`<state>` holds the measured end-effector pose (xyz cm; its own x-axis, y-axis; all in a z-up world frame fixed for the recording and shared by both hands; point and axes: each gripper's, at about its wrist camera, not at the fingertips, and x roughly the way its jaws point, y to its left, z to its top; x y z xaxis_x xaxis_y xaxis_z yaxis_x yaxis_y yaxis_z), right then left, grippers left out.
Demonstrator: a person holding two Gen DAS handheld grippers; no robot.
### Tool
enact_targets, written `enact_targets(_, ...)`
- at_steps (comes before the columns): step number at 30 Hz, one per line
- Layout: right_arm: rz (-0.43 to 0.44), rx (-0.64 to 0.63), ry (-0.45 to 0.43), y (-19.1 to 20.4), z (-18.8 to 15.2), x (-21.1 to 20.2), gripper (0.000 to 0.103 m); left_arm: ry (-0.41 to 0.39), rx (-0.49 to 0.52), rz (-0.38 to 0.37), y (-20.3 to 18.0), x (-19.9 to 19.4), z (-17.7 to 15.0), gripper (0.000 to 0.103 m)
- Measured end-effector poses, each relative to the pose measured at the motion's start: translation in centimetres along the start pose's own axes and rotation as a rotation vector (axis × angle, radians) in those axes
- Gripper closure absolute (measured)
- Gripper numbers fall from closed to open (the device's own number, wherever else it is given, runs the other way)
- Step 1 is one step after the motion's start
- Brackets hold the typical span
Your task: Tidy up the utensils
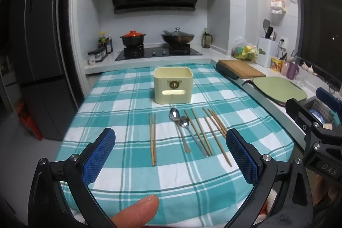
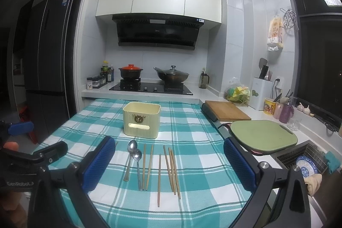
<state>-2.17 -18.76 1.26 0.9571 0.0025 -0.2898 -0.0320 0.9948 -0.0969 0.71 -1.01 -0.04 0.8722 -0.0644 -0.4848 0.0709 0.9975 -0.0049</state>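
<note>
Reading "GenRobot.A", the left gripper [image 2: 27,131] flanks chopsticks [image 2: 159,178].

We cannot see inside the cream holder [image 2: 141,121], its wall hides its floor, our right view loses the leftmost chopsticks [image 2: 116,143] behind a blue finger [image 2: 99,166], tablecloth [image 1: 119,181] cut at the bottom edge

bare cloth [image 1: 119,108] flanks the holder [image 1: 173,84], cutting boards [image 1: 277,89] crowd right
</note>
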Motion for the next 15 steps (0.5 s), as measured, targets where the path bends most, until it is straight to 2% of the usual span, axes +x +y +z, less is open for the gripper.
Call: enact_targets(15, -0.005, -0.005, 0.009, 0.11, -0.1, 0.62, 0.0, 0.004, 0.002, 0.002, -0.22, 0.25, 0.1, 0.0)
